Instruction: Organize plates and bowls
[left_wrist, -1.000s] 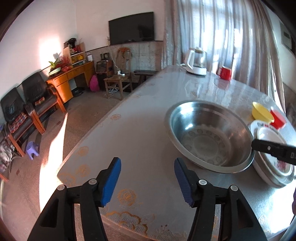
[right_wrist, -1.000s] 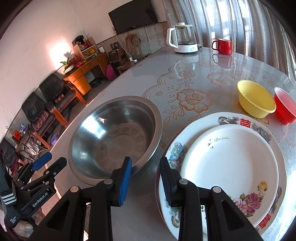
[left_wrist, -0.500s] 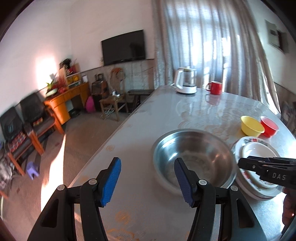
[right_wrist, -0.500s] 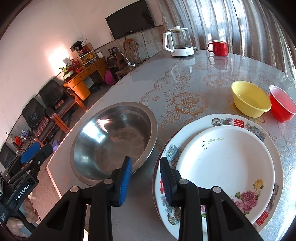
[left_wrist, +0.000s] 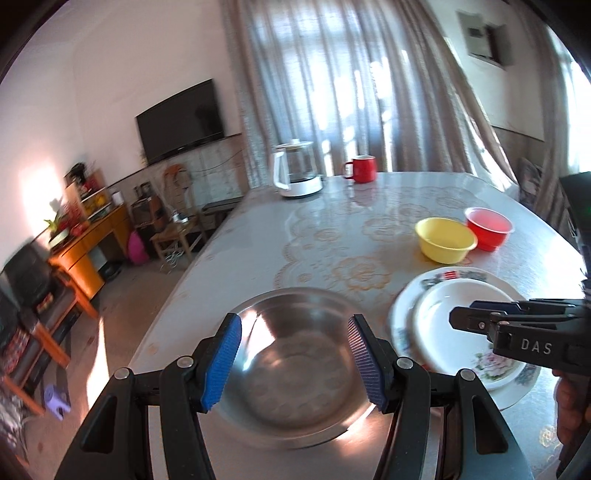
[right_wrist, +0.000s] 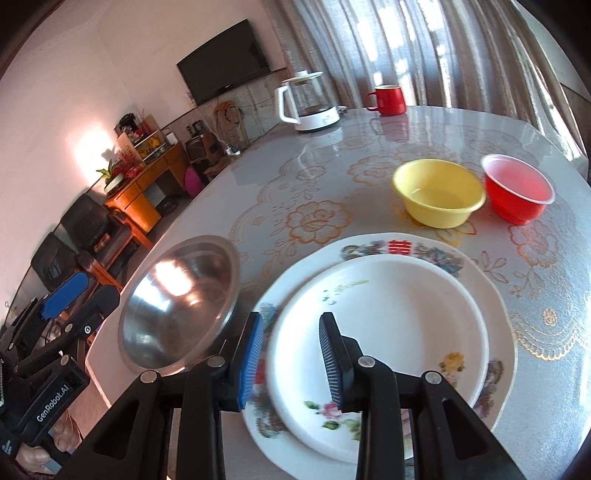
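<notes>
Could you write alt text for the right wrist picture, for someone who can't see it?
Open blue-padded jaws of the right gripper hover over a small white plate stacked on a larger floral plate. A steel bowl sits left; a yellow bowl and red bowl beyond.

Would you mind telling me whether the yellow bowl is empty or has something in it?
Empty: the yellow bowl shows only its bare, glossy inside in both views.
</notes>
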